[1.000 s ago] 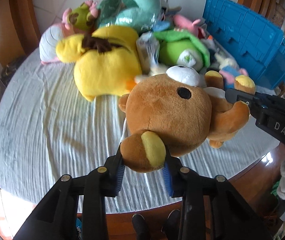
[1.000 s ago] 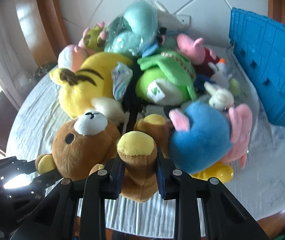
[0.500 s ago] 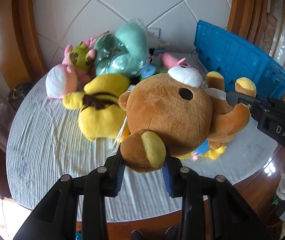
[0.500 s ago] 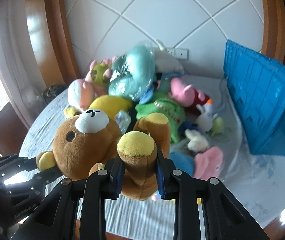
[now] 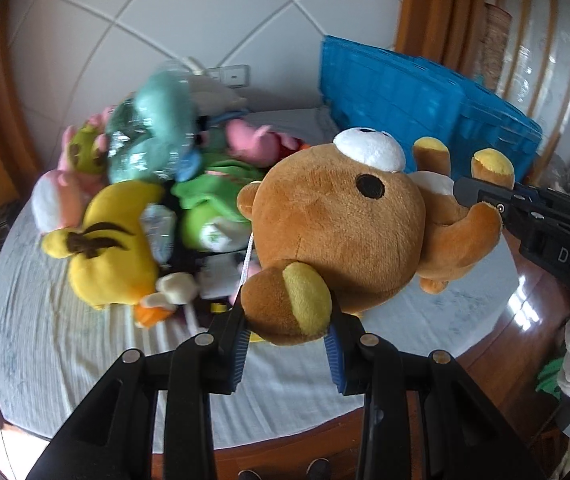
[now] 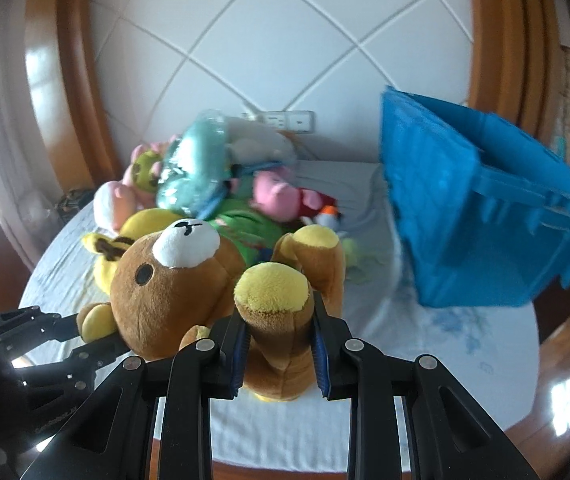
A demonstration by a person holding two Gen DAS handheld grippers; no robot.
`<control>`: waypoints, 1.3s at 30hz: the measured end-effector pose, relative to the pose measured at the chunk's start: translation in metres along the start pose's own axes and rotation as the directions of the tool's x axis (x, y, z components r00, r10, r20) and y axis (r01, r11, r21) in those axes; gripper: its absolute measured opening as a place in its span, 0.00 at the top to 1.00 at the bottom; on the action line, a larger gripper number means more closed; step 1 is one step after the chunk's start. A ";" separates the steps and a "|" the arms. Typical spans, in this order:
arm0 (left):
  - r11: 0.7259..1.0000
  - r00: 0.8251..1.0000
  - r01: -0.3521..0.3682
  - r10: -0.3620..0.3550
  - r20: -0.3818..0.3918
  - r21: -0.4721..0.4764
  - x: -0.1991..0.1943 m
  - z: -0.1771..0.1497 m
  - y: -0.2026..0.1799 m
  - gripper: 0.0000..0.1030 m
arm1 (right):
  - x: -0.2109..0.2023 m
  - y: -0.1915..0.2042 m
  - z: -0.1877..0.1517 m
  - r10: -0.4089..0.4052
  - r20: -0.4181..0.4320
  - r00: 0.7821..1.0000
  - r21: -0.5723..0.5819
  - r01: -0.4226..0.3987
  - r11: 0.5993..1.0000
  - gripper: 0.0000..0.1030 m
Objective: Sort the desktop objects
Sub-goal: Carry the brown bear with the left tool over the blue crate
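Only right view shows crate point(image 6: 465, 216) opening.

Black left gripper point(image 5: 287, 344), blue-padded jaws, silver screws, white "DAS" lettering.

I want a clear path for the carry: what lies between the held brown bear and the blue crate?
In the right wrist view, only wrinkled white tablecloth lies between the brown bear and the blue crate; the toy pile sits behind.

Bare cloth point(image 5: 65, 360) free at front; plush pile point(image 5: 145, 184) behind; blue crate point(image 6: 485, 220) right
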State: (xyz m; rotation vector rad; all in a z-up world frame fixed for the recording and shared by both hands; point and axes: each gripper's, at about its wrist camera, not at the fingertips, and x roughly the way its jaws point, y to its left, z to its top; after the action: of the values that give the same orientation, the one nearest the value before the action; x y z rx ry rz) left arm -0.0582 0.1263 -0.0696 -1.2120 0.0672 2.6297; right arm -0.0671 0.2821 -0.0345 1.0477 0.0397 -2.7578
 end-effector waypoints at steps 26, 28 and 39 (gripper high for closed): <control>0.985 0.995 0.094 -0.090 -0.036 0.144 0.042 0.026 -0.114 0.69 | -0.023 -0.124 -0.024 -0.125 -0.018 0.992 0.118 0.126 0.985 0.75; 0.986 0.995 0.093 -0.088 -0.042 0.139 0.047 0.026 -0.122 0.69 | -0.022 -0.132 -0.025 -0.125 -0.023 0.992 0.123 0.127 0.984 0.75; 0.997 0.998 0.050 -0.047 -0.037 0.066 0.060 0.037 -0.165 0.69 | -0.015 -0.184 -0.015 -0.073 -0.049 0.996 0.052 0.075 0.996 0.75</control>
State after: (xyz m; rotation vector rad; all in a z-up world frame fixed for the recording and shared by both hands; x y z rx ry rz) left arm -0.0834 0.3039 -0.0805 -1.2221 0.1299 2.5435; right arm -0.0808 0.4666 -0.0433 1.1474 0.0115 -2.8144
